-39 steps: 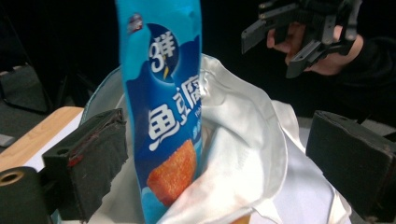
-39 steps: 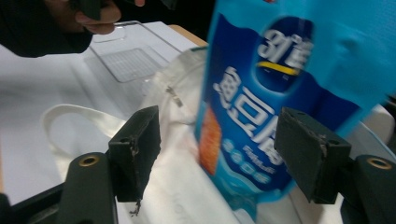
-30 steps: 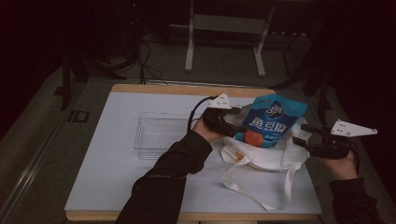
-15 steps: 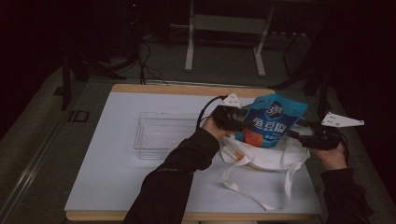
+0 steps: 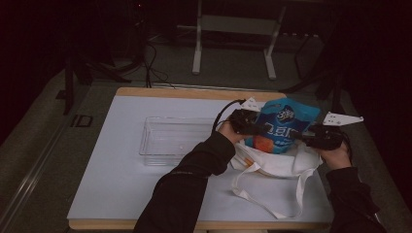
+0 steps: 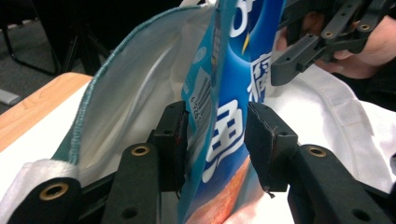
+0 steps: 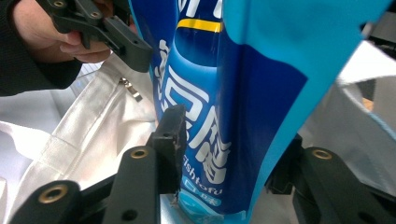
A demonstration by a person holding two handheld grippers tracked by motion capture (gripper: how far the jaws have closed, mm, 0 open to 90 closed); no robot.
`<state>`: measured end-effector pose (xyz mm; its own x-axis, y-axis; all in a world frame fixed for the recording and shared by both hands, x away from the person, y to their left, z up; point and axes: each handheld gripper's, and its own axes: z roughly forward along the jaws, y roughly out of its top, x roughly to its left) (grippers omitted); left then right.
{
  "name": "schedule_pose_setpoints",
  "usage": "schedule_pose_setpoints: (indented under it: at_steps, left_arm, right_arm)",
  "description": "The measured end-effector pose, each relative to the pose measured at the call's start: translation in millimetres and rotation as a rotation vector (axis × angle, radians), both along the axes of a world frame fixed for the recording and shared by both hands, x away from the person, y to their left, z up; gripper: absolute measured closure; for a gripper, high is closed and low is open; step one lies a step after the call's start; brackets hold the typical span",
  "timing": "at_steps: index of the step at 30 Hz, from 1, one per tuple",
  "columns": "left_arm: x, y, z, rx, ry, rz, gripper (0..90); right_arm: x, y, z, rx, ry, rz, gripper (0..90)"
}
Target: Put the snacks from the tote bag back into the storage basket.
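A blue snack bag (image 5: 283, 127) stands upright, its lower end inside the mouth of a white tote bag (image 5: 277, 165) on the table. My left gripper (image 5: 256, 128) comes at it from the left and is shut on it. In the left gripper view both pads press the snack bag (image 6: 229, 130), beside the tote bag's green-edged rim (image 6: 88, 107). My right gripper (image 5: 307, 137) comes from the right. In the right gripper view its jaws hold the snack bag's (image 7: 224, 93) lower part, with the far jaw hidden behind it.
A clear plastic tray (image 5: 170, 141) sits left of the tote bag on the white table (image 5: 121, 184). The tote bag's long straps (image 5: 272, 204) trail toward the front edge. Table legs and cables stand on the dark floor beyond.
My right gripper has moved left from beside the tote bag and shut on the snack bag. My left gripper and the snack bag shifted slightly right and away.
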<state>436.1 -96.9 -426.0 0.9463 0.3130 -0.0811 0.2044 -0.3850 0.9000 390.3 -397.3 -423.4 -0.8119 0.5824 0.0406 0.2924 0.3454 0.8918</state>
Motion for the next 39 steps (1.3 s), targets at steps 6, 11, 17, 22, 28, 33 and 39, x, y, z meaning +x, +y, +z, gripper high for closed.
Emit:
schedule_pose_setpoints:
  at_steps: [6,11,17,22,28,33,39]
  left_arm:
    - [-0.8,-9.2,2.8,0.049,-0.007,0.003,60.3]
    - [0.2,-11.4,3.1,0.04,-0.002,0.003,69.0]
    - [0.7,-13.1,3.2,0.042,0.011,0.01,71.2]
    - [3.1,-9.1,4.8,0.025,0.025,-0.003,81.5]
    - [2.4,-11.1,8.2,0.051,-0.015,0.005,88.0]
    - [0.9,-15.4,12.7,0.07,-0.029,0.022,89.7]
    - [-2.7,-19.2,22.3,0.058,-0.047,0.031,89.9]
  right_arm:
    - [-0.1,3.2,2.0,-0.014,-0.002,0.003,62.8]
    - [0.2,4.2,3.3,-0.017,0.004,-0.001,70.4]
    - [0.3,8.4,3.6,-0.033,0.006,-0.03,78.2]
    - [0.3,9.2,4.0,-0.026,0.025,-0.033,81.7]
    - [0.0,13.6,6.7,-0.06,0.019,-0.053,85.6]
    - [-0.7,13.3,9.3,-0.067,0.016,-0.065,86.7]
    - [-2.3,9.0,19.0,-0.049,0.004,-0.077,87.3]
